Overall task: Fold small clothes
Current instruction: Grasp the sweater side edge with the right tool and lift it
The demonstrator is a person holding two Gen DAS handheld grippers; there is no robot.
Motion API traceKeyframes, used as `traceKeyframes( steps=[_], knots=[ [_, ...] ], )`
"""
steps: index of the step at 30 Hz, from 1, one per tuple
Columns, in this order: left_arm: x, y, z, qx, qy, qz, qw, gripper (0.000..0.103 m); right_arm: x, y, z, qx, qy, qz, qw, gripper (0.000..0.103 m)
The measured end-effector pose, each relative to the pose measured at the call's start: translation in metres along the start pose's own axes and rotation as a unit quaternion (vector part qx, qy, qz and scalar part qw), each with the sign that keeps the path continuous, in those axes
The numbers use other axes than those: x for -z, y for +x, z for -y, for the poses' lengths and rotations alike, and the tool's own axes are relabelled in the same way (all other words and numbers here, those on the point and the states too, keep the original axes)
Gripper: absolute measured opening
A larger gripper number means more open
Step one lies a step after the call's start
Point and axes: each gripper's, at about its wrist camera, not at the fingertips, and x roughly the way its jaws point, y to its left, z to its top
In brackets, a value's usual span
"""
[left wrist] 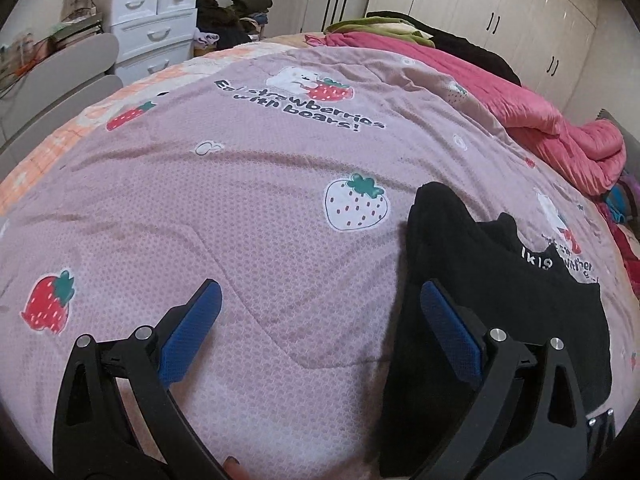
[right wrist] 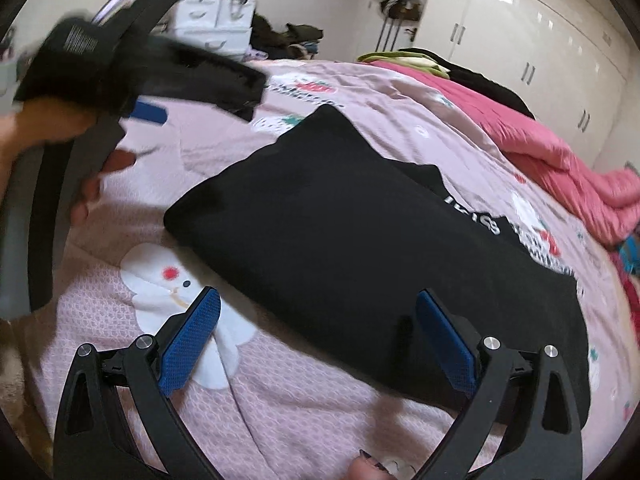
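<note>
I read this as a pause between folds: the black garment (right wrist: 360, 216) lies on the pink strawberry quilt (left wrist: 240, 208) of the bed, already doubled over itself at least once, with white lettering showing along its far edge, and neither tool has hold of it.

My left tool (left wrist: 320, 328) hovers over bare quilt with its blue pads spread wide, the garment just beside its right-hand finger. My right tool (right wrist: 316, 332) is likewise spread wide and empty, poised at the garment's near edge (one finger over the cloth, the other over the quilt's bear print).

The next move, as I judge it, calls for bringing a tool down to pinch a free edge or corner, lifting only enough to carry it across, then laying it flat so the layers line up. The soft cloth may drag the layer beneath it if I pinch too deep.

Counting: one black garment to fold, two tools, one pink duvet (left wrist: 560, 128) bunched at the far side, one white drawer unit (left wrist: 154, 28), one run of wardrobe doors (left wrist: 500, 12).
</note>
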Motion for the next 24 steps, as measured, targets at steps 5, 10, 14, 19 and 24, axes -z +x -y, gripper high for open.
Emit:
traceKeyframes(
  steps=[5, 10, 14, 19, 24],
  knots=[
    [-0.008, 0.006, 0.006, 0.000, 0.009, -0.003, 1.0000, 0.093, -0.005, 0.012, -0.009, 0.013, -0.025, -0.010, 1.000, 0.097],
    [-0.016, 0.014, 0.014, 0.004, 0.013, -0.007, 0.9999, 0.093, -0.013, 0.025, -0.010, 0.019, -0.039, -0.013, 0.999, 0.098],
    [-0.021, 0.022, 0.021, 0.015, 0.016, -0.013, 0.9997, 0.093, -0.017, 0.035, -0.009, 0.023, -0.047, -0.018, 0.998, 0.098],
    [-0.020, 0.036, 0.035, 0.018, 0.030, -0.031, 0.9989, 0.093, -0.024, 0.046, -0.008, 0.049, -0.066, -0.015, 0.996, 0.098],
    [-0.023, 0.046, 0.050, 0.021, 0.050, -0.042, 0.9976, 0.093, -0.024, 0.042, -0.006, 0.072, -0.079, 0.010, 0.994, 0.078]
  ],
)
